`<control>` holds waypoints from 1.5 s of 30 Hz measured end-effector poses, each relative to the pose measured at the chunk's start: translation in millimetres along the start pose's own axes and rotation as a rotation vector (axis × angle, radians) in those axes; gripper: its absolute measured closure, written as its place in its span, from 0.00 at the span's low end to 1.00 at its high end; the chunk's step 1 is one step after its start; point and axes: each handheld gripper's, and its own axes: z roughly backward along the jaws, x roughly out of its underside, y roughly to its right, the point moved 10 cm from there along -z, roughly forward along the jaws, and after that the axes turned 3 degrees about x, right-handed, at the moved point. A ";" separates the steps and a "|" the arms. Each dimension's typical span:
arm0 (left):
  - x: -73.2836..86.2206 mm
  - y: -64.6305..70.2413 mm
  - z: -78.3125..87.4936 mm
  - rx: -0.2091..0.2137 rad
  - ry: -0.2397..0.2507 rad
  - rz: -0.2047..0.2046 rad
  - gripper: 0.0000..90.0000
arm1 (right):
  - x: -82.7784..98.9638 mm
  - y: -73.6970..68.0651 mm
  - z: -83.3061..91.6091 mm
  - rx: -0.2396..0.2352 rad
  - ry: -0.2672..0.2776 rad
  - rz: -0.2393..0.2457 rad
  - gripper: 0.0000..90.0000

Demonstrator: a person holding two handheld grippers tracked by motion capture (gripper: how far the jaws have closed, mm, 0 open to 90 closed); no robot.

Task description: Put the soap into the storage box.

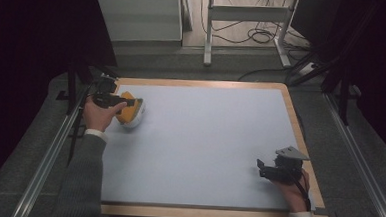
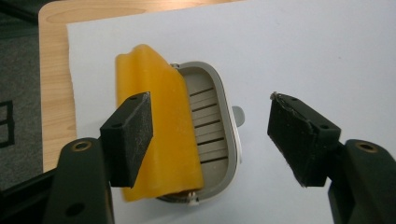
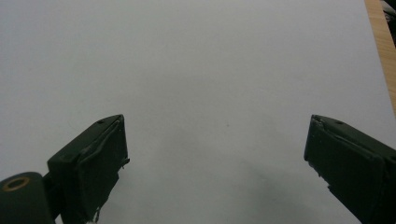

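Note:
A yellow soft block (image 2: 159,126) lies across the left part of a grey oval dish (image 2: 212,126) with slots in its bottom. Block (image 1: 127,112) and dish (image 1: 137,116) sit near the far left corner of the white mat (image 1: 204,139). My left gripper (image 2: 210,135) hovers over them with its jaws spread wide; its left pad (image 2: 130,135) stands in front of the block and nothing is held. From above, the left gripper (image 1: 127,102) reaches over the block. My right gripper (image 1: 261,168) rests open near the mat's right front corner, and the right gripper (image 3: 215,163) has bare mat between its jaws.
The mat lies on a wooden board (image 1: 291,101) whose rim shows at the edges. Metal rails (image 1: 43,165) run along both sides. Behind the table stand a white frame (image 1: 209,34) and loose cables (image 1: 260,34) on the floor.

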 end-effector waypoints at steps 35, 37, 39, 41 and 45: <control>121.1 76.4 11.0 0.219 0.010 -0.234 0.27 | -3.3 2.4 3.0 0.014 0.017 -0.009 0.07; 126.9 75.2 8.9 0.218 0.009 -0.229 0.26 | -3.2 2.2 3.0 0.014 0.017 -0.007 0.07; 132.9 74.7 7.2 0.219 0.005 -0.219 0.25 | -3.1 2.0 2.9 0.014 0.016 -0.006 0.07; 138.4 73.8 5.8 0.215 0.000 -0.221 0.25 | -2.9 1.9 2.6 0.014 0.015 -0.005 0.07; 147.5 73.8 4.2 0.230 0.013 -0.201 0.25 | -2.6 2.0 2.3 0.015 0.014 -0.005 0.07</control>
